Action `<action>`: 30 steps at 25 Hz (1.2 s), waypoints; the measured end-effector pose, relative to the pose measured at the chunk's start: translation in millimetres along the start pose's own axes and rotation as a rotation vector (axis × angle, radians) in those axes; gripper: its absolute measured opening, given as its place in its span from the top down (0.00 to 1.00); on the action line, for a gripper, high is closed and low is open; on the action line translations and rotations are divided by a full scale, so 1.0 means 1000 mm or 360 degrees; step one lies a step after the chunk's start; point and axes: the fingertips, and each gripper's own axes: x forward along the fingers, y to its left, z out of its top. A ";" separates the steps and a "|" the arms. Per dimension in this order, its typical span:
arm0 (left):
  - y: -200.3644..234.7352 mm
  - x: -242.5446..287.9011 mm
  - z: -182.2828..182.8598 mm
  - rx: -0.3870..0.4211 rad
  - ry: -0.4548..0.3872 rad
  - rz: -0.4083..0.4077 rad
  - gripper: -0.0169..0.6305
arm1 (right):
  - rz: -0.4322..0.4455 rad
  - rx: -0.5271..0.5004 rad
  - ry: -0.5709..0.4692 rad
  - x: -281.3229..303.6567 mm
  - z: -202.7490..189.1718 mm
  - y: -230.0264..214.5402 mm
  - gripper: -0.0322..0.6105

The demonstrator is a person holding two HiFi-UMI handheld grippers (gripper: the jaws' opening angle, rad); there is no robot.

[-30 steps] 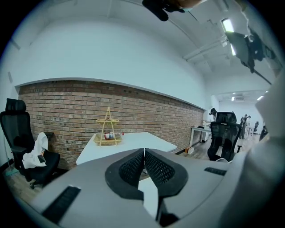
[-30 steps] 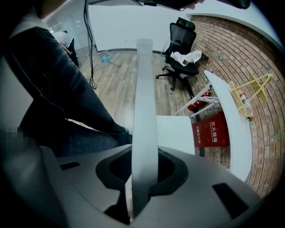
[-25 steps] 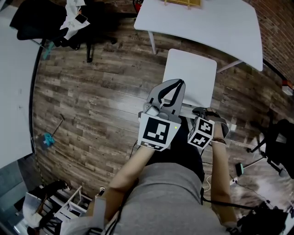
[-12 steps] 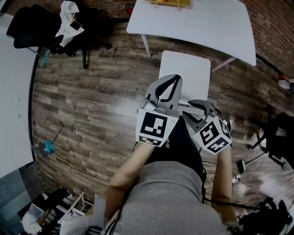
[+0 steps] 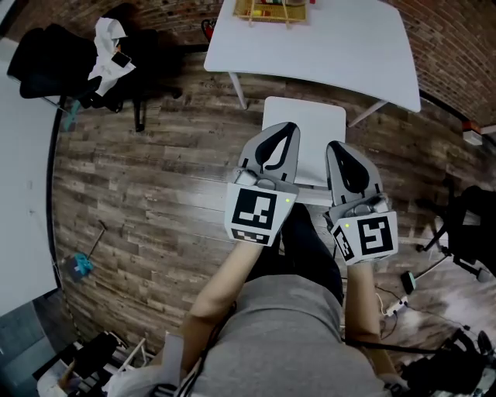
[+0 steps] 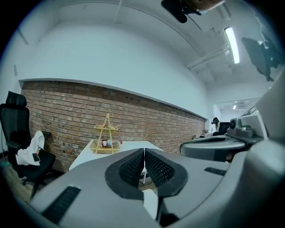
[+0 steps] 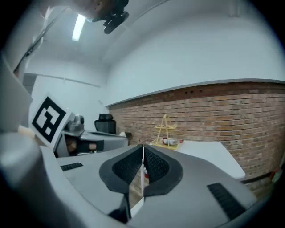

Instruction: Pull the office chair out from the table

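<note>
In the head view a white chair seat (image 5: 306, 116) stands on the wood floor just in front of the white table (image 5: 325, 54), apart from it. Both grippers are held side by side above the seat's near half, pointing at the table. My left gripper (image 5: 287, 126) is shut and empty, as its own view (image 6: 144, 151) also shows. My right gripper (image 5: 335, 145) has just been closing; its pads (image 7: 133, 167) meet with nothing between them. Neither gripper touches the chair.
A yellow tiered rack (image 5: 267, 9) stands on the table's far edge. A black office chair (image 5: 54, 54) draped with clothes sits far left, another black chair (image 5: 473, 233) at the right. Cables (image 5: 391, 306) lie on the floor at the right, and a white desk (image 5: 19, 194) runs along the left.
The right gripper rose from the chair's near edge, rolled upright and closed its jaws, ending level beside the left gripper. The left gripper rose slightly.
</note>
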 end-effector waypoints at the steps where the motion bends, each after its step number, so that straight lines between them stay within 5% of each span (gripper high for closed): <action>1: 0.000 0.001 0.001 -0.0007 -0.0005 -0.0001 0.95 | -0.0082 0.0049 -0.0047 0.000 0.004 -0.006 0.92; 11: 0.001 0.003 0.002 -0.0012 -0.0006 0.0001 0.95 | -0.0317 0.0087 -0.0143 0.002 0.011 -0.019 0.93; 30: 0.003 0.004 0.005 0.0007 -0.0006 0.0014 0.95 | -0.0353 0.0115 -0.0152 0.003 0.013 -0.025 0.93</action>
